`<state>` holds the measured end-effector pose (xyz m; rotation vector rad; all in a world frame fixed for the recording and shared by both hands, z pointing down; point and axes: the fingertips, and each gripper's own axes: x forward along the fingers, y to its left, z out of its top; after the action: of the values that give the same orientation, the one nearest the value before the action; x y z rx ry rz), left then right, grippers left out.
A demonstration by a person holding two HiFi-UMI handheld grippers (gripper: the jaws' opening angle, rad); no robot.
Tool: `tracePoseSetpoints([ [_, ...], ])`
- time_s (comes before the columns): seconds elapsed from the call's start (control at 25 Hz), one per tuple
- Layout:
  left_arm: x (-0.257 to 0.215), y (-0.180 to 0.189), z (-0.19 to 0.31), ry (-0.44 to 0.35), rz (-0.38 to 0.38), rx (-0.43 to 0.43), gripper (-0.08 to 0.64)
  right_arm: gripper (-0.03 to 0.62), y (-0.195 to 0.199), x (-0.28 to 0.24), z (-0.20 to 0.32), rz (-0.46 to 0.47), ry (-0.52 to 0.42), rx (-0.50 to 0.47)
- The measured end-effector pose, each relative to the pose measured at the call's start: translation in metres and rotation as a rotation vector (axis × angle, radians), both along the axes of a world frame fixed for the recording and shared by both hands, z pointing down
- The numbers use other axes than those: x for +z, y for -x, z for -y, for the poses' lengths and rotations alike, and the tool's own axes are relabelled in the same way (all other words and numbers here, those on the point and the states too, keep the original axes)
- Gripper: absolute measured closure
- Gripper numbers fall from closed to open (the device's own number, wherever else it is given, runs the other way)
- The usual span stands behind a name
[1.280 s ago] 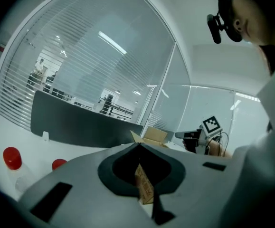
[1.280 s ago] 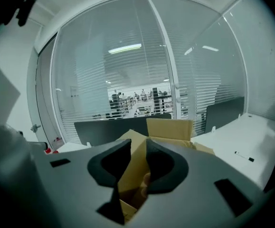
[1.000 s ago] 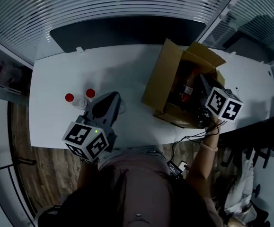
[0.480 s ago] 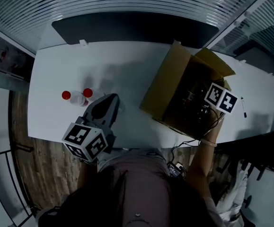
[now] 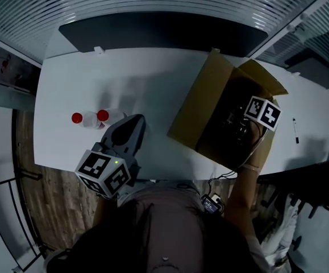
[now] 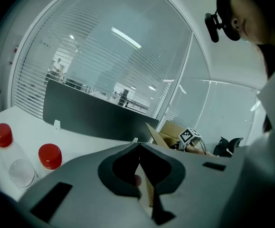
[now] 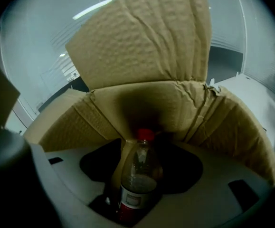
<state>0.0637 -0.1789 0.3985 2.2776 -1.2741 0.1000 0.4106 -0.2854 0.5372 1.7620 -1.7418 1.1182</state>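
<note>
inside an open cardboard box [image 7: 142, 56], in the right gripper view, the right gripper [image 7: 139, 151] is holding a clear bottle [image 7: 138, 179] with a red cap [image 7: 146, 135] and a red-edged label. its jaws are pressing against the bottle's two sides. the bottle is standing upright at the lower centre of the frame, with the box's brown walls and raised flap filling the upper half behind it.

lower centre in the left gripper view, the left gripper [image 6: 138, 147] is keeping its jaws together, tips touching, with nothing gripped. it is pointing out over a white table [image 6: 80, 137]. two red-capped bottles [image 6: 49, 158] are standing side by side at the lower left of the frame. a dark panel [image 6: 94, 122] is running along the table's far edge. right of centre, the box is showing in the distance beside a square-marked cube [image 6: 188, 136].

looking down in the head view, the left gripper is hovering at the lower left, its tip just beside the two red-capped bottles on the table. at the right of the frame, the right gripper is reaching down into the box, with only its marker cube showing above the dark inside. the person's body is filling the bottom centre.
</note>
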Motion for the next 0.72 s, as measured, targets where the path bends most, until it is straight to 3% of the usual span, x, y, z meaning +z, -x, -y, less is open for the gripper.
tracePoseSetpoints([
  [0.36,-0.002,-0.005,0.002,0.007,-0.01,0.013,0.551,0.345,-0.011,0.028,0.01,0.006,0.076,0.014],
  [0.72,0.0,-0.004,-0.001,0.001,-0.012,0.013,0.551,0.345,-0.015,0.032,0.018,0.003,0.074,0.02],
])
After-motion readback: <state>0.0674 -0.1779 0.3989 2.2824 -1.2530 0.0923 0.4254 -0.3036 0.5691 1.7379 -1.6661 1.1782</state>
